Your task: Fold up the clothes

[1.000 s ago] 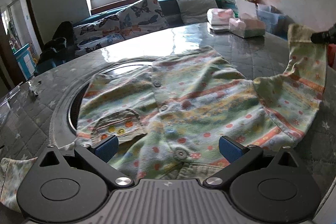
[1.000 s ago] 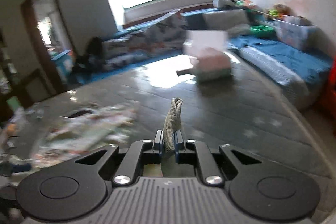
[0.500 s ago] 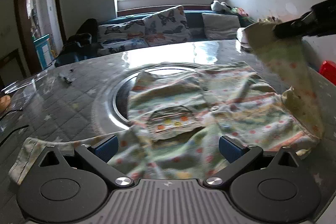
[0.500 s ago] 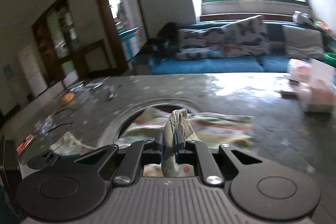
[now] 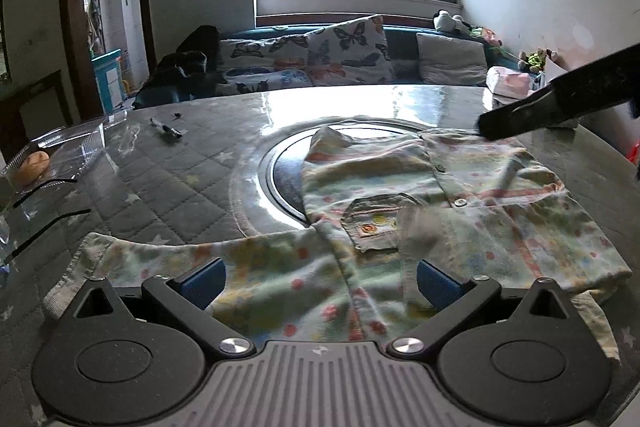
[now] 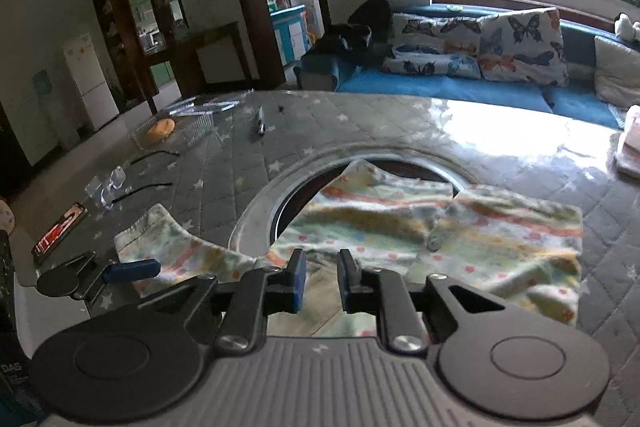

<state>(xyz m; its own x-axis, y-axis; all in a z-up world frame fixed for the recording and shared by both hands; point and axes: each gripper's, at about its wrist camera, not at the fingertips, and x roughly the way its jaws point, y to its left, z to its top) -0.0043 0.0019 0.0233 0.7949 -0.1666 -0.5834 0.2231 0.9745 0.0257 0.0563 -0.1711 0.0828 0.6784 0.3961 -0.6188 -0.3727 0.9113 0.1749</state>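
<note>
Far left on the quilted table point(image 5: 168, 183): lay a clear plastic box point(image 5: 60, 155) with a bun point(image 5: 32, 163) inside, and beyond it a dark pen point(image 5: 166, 129). In the right wrist view, showed also a phone point(image 6: 60, 229) with a lit screen near the table's left edge and a pair of clear glasses point(image 6: 110, 183) just past it.

Low at the near left: hovered the left gripper point(image 5: 320, 279), blue pads spread wide apart, nothing between them, directly over the near part of the shirt point(image 5: 460, 227). Seen from the right wrist camera as a blue pad and black arm at the left edge point(image 6: 120, 271), just beside the shirt's left sleeve point(image 6: 168, 243).

Centre: lay the patterned children's shirt, front up with buttons and a small chest pocket point(image 5: 376, 223) showing, partly over the round metal ring point(image 5: 256, 187) set in the table. Left sleeve stretched flat toward the left; right sleeve folded in across the body, blurred near the pocket.

Right of centre: hung the right gripper point(image 6: 322, 279) just above the shirt, jaws parted by a narrow gap, gripping nothing. Crossed the upper right of the left wrist view as a dark blurred bar point(image 5: 560, 103).

Behind: stood a blue sofa point(image 6: 460, 89) with butterfly cushions point(image 5: 348, 47) under the window.
</note>
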